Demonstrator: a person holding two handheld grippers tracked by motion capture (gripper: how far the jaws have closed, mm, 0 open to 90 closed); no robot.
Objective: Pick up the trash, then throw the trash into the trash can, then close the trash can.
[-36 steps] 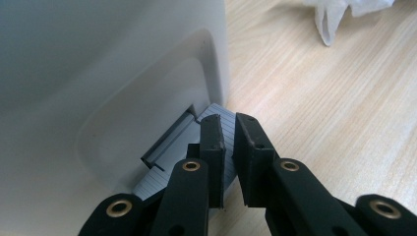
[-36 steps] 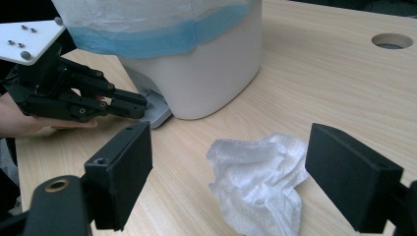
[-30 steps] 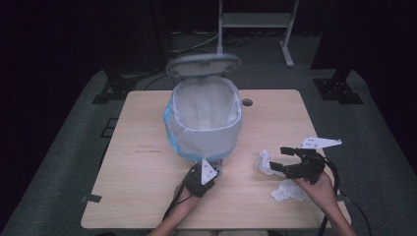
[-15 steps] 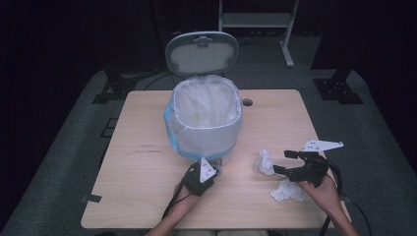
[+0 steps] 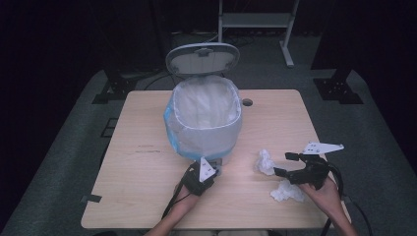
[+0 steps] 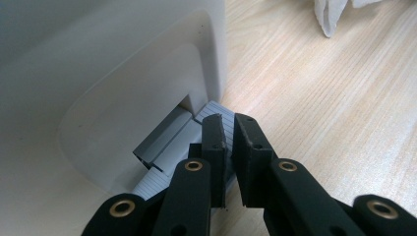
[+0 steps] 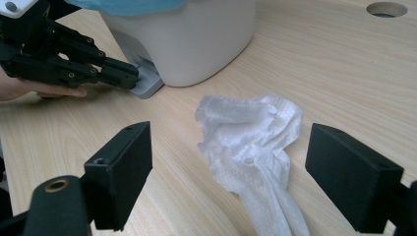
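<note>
No readable text, labels, numbers or signs anywhere

Bin [image 6: 98,88] cut off by top and left edges in left gripper view; pedal [image 6: 172,142] partly hidden behind nearly closed jaws. Tissue [image 7: 251,147] runs off bottom edge in right gripper view.

Light wooden table [image 5: 147,162] at frame centre, holding a lined bin [image 5: 205,123] and two crumpled tissues [image 5: 265,161] lower right.
</note>
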